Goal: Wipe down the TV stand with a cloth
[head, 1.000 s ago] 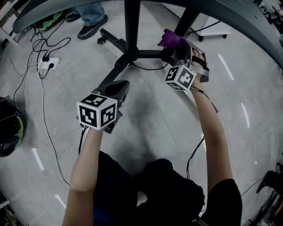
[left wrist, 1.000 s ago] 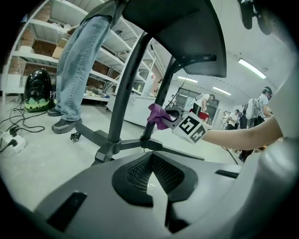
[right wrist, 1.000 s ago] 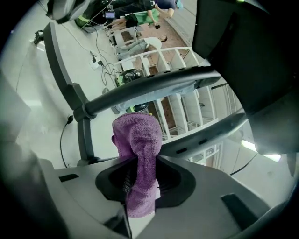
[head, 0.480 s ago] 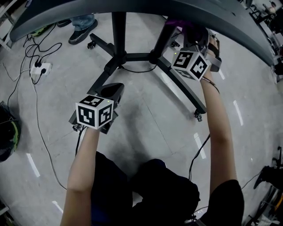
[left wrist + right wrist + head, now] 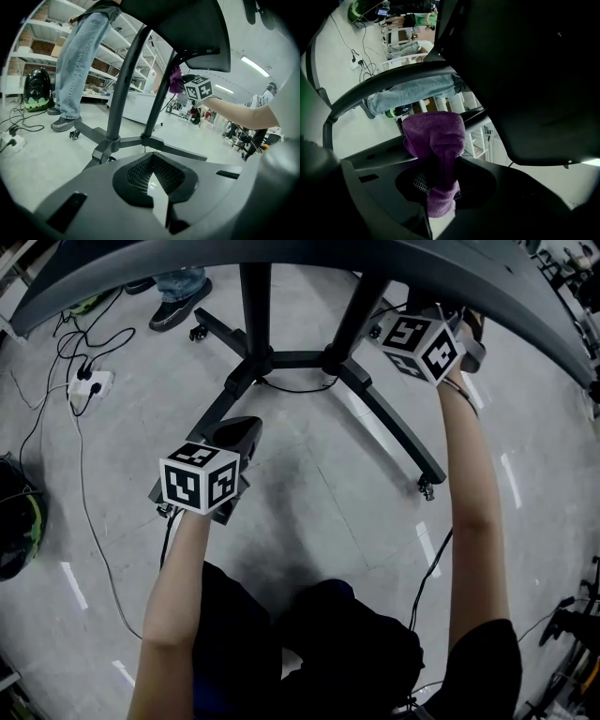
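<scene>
- Head view, looking steeply down at a grey floor (image 5: pixel 309 521): the black TV stand (image 5: pixel 272 360) spreads its legs (image 5: pixel 389 427) on castors (image 5: pixel 427 489) at the far middle. Two columns (image 5: pixel 255 296) rise from it to a dark curved panel (image 5: pixel 309 257) across the far edge. Your left gripper (image 5: pixel 234 435) hovers low at the near left, apart from the stand. Your right gripper (image 5: pixel 424 341) is up at the far right, its tip tucked under the panel's edge near the right column. What it carries is hidden from here.
- Left gripper view: your left jaws are drawn close, with only a thin slit of floor between them and nothing held. Beyond them the columns rise. A purple cloth (image 5: pixel 175 79) sits at the front of your other gripper, just beside the right-hand column. Whether it touches the column cannot be told.
- Right gripper view: your right jaws are clamped on the cloth's bunched middle. A broad fold stands ahead of them and a short tail hangs on the near side. The cloth looks soft, light and limp, so it should mould round a column and is unlikely to slip from a pinch at its gathered middle. Let the broad fold lead. The stand looks stiff and heavy, yet its castors may let it roll under a hard push.
</scene>
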